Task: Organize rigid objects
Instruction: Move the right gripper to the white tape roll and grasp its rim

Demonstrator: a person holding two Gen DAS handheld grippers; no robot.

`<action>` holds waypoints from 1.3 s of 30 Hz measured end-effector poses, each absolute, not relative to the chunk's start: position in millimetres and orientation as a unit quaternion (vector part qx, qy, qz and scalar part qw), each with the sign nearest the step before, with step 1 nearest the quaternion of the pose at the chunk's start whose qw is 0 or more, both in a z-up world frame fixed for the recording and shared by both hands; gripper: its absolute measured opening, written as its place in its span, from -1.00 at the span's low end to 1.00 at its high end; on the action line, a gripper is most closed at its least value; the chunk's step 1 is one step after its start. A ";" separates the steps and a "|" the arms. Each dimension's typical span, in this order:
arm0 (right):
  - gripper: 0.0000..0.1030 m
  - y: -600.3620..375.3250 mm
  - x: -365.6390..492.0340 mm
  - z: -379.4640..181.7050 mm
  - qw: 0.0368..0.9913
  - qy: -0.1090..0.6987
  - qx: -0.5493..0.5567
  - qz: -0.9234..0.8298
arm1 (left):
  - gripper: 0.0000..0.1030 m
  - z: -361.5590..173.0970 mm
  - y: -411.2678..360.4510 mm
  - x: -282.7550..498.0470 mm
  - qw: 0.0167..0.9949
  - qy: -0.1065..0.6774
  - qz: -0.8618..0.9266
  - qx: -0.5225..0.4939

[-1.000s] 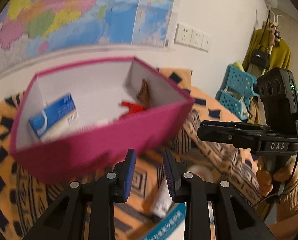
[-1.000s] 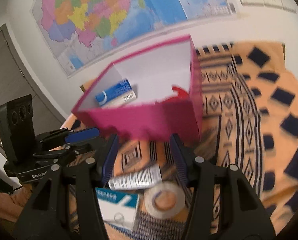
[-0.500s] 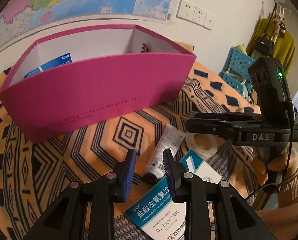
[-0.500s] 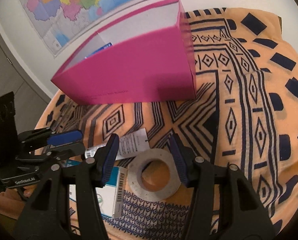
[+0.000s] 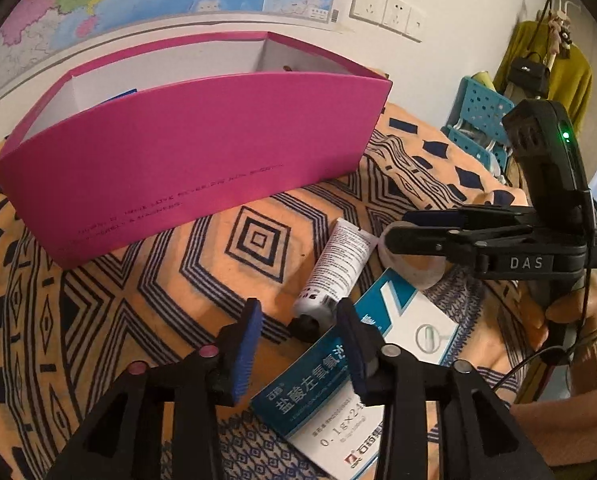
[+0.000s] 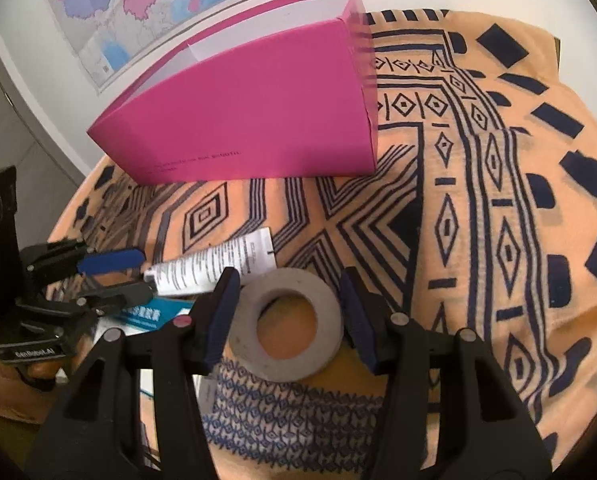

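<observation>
Your left gripper [image 5: 298,336] is opening over one tube's [image 5: 336,270] cap, unpressed; your right gripper [image 6: 288,314] straddles one tape roll [image 6: 288,326], pads apart. One medicine carton [image 5: 362,376] adjoins. Beyond, one pink box [image 5: 202,160] holds a blue-and-white packet [image 5: 118,96].

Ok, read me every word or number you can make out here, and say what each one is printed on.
"DAS": right gripper, on its body.
"盐酸左氧氟沙", "0.1g×24": medicine box.
"GenRobot.AI", roughly: left gripper, on its body.
Pink box: a line of small print, unreadable.
Tube: print too small.
Wall map: blurred.
</observation>
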State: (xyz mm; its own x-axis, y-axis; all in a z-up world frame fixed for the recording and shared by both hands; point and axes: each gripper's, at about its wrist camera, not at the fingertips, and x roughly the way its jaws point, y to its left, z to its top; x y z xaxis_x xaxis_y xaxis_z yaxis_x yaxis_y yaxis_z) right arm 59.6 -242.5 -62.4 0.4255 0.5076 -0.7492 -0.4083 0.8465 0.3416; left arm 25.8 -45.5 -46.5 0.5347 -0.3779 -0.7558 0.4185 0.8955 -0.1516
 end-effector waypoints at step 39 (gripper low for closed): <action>-0.67 -256.6 48.2 -52.1 0.852 0.435 0.094 0.274 | -0.40 -40.5 -101.7 42.3 0.840 0.447 -0.308 -0.004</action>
State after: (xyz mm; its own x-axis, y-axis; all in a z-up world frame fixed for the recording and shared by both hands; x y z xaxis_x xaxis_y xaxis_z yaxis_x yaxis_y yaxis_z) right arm 48.2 -256.6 -52.1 0.4709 0.5494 -0.6902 -0.3865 0.8318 0.3985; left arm 42.3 -101.7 -40.5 0.4097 -0.5217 -0.7483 0.5138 0.8098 -0.2832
